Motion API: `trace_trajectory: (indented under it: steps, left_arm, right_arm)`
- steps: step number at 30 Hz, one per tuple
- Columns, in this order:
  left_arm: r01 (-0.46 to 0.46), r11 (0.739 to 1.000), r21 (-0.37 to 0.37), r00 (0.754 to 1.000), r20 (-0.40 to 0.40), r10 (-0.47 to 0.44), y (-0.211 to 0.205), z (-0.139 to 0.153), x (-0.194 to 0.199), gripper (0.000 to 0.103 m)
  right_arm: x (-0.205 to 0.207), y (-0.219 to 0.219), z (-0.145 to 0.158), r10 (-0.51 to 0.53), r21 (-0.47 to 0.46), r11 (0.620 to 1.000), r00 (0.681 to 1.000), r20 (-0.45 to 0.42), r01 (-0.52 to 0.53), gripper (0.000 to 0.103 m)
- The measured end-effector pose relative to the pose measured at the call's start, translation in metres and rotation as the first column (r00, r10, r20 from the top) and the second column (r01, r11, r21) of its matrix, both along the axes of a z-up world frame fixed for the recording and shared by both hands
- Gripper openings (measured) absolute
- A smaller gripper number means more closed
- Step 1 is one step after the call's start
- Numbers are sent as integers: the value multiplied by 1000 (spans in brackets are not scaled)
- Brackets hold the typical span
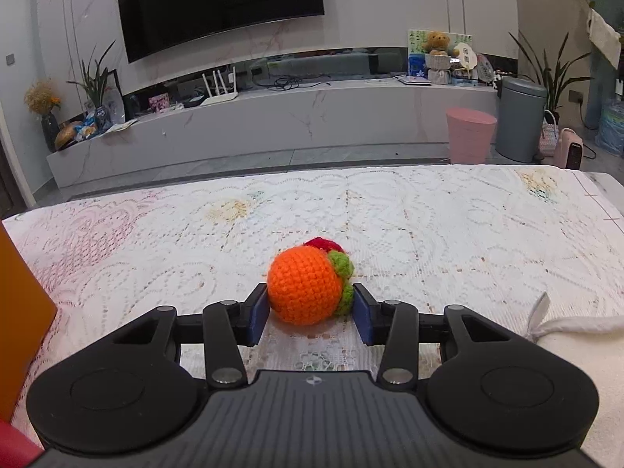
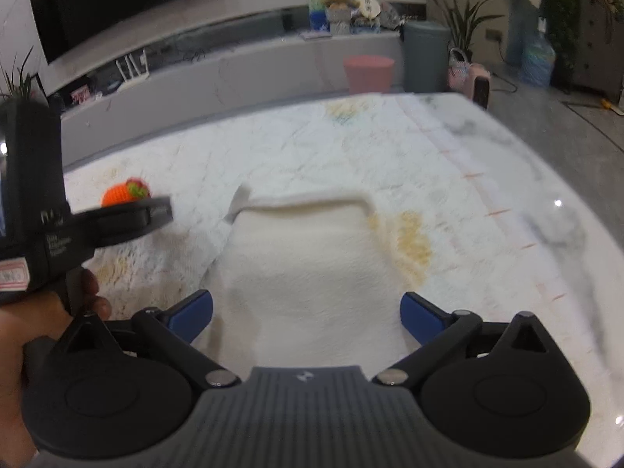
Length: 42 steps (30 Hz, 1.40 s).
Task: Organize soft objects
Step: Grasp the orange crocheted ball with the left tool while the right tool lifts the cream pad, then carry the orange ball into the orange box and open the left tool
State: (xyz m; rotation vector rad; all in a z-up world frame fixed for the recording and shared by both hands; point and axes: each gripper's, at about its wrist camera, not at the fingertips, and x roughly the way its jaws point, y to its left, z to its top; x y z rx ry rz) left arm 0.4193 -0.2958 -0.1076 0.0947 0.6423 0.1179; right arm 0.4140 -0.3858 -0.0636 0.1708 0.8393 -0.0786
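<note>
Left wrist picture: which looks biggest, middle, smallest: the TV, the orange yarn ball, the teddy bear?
1. TV
2. orange yarn ball, though it's nearest the camera
3. teddy bear, far away

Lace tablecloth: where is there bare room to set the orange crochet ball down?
Free: the lace tablecloth beyond the orange crochet ball to the far edge, and the strip right of the folded white towel. Crowded: near-left, by the orange box, and near-right, where the towel lies. The left gripper fingers flank the ball.

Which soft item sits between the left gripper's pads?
The orange crochet ball, flanked by the left gripper. The white towel lies under the open right gripper.
</note>
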Motion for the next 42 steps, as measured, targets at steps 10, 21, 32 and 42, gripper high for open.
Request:
trace_trajectory:
  steps: [10,21,32,42]
  left_arm:
    - [-34,998,-49,995,92,39,18,27,-33,50]
    - [115,984,-137,979,181,-90,23,108,-97,50]
    - [154,982,-111,967,221,-126,162,196,-169,50]
    - [-8,993,-121,997,78,18,304,163,-153,50]
  right_arm:
    - [-7,16,-2,71,-196,978,997,34,-63,19]
    - [-37,-26,26,17,-24,1000,986,168,-13,8]
    - [-85,62,179,194,-29,979,875,443,-202,8]
    - [-110,271,205,515,-66,843,766,385,-533,8]
